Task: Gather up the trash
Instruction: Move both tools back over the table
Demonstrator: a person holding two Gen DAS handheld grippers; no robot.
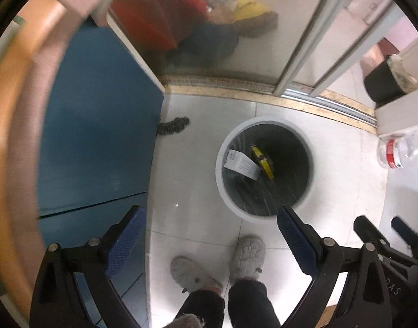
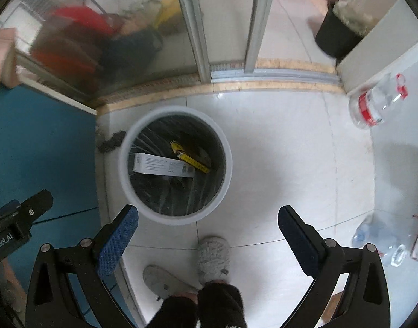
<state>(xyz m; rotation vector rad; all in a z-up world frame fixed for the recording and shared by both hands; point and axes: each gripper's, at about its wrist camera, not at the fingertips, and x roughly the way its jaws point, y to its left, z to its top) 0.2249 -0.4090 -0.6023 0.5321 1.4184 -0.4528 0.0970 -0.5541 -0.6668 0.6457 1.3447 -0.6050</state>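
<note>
A round white trash bin (image 1: 304,147) with a black liner stands on the floor; it also shows in the right wrist view (image 2: 126,175). Inside lie a white paper box (image 1: 243,165) (image 2: 162,166) and a yellow box (image 1: 263,161) (image 2: 189,160). My left gripper (image 1: 210,216) is open and empty above the floor, just left of and nearer than the bin. My right gripper (image 2: 209,214) is open and empty, just nearer than the bin. A clear plastic bottle with a red label (image 1: 400,150) (image 2: 375,101) lies at the right. Another clear bottle (image 2: 383,237) lies nearer at the right.
A blue cabinet (image 1: 99,123) (image 2: 39,147) stands at the left. A sliding glass door (image 1: 299,32) (image 2: 222,22) is behind the bin. A dark basket (image 1: 386,79) (image 2: 340,35) sits far right. The person's slippered feet (image 1: 247,257) (image 2: 214,257) are below. A dark scrap (image 1: 173,124) lies by the cabinet.
</note>
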